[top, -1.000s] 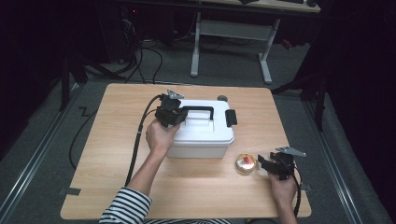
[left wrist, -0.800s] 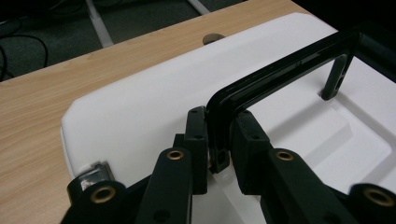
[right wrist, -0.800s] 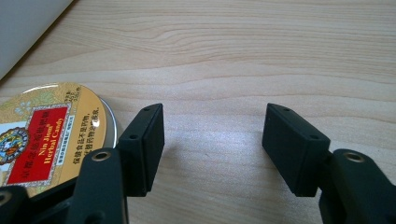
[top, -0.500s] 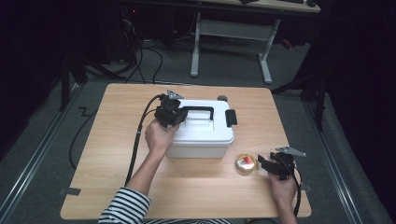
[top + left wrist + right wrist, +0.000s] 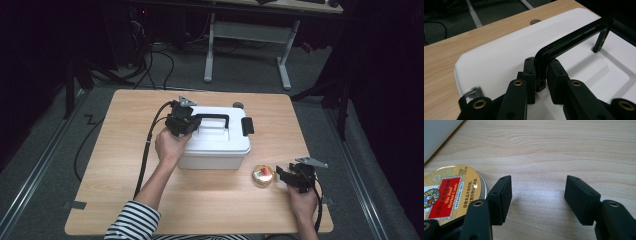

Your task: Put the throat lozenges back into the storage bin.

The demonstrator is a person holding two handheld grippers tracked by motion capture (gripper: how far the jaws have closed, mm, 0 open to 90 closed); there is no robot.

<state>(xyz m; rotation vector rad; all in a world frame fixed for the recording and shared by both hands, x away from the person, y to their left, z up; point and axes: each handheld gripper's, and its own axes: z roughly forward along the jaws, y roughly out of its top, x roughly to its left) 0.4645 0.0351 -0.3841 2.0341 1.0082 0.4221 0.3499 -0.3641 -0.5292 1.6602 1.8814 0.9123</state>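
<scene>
No movement since before: left tongs clamped on black handle, right tongs agape, empty.

White lidded box, black handle upright

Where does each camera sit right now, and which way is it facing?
High view: above the person's side, looking forward and down on the table; forearms, left claw, right claw.
Left gripper view: along the left claw, shut on the white box's black handle.
Right gripper view: open right claw, candy tin beside it.
Shared: box, tin.
</scene>
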